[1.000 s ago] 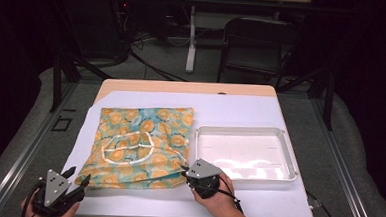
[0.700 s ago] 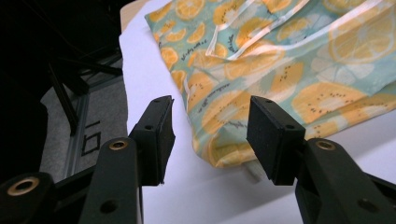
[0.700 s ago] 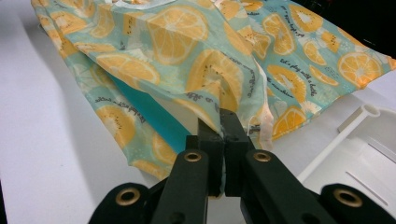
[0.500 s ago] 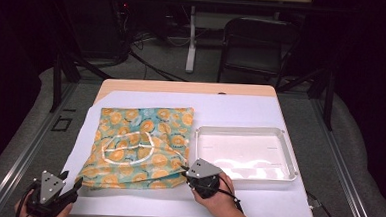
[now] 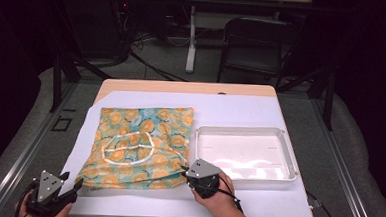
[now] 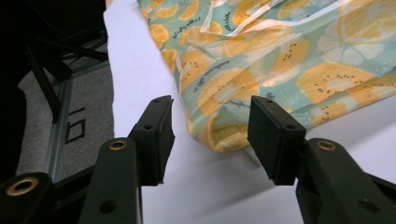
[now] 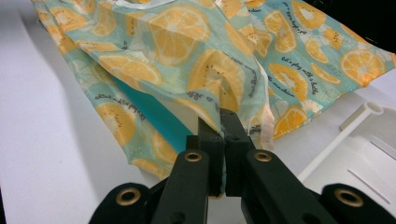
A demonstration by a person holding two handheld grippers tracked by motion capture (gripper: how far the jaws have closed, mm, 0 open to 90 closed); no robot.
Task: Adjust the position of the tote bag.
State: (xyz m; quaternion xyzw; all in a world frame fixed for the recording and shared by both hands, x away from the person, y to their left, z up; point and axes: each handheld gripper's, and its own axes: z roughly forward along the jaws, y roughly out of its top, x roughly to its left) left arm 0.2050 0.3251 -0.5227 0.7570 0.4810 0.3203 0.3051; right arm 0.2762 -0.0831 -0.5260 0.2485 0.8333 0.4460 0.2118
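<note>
Right gripper view has the right gripper (image 7: pixel 223 140) clenched on the orange-slice-patterned teal fabric bag's (image 5: pixel 139 140) near corner on the bench, while the released left gripper (image 6: pixel 210 135) should straddle its corner squarely before closing.

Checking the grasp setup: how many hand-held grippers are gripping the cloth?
1. The right hand-held gripper pinches the cloth; the left hand-held gripper sits open at its near-left corner.

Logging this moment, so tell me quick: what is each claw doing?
Left claw: open, near corner of the orange-print bag lying between its jaws.
Right claw: closed on the bag's edge.
</note>
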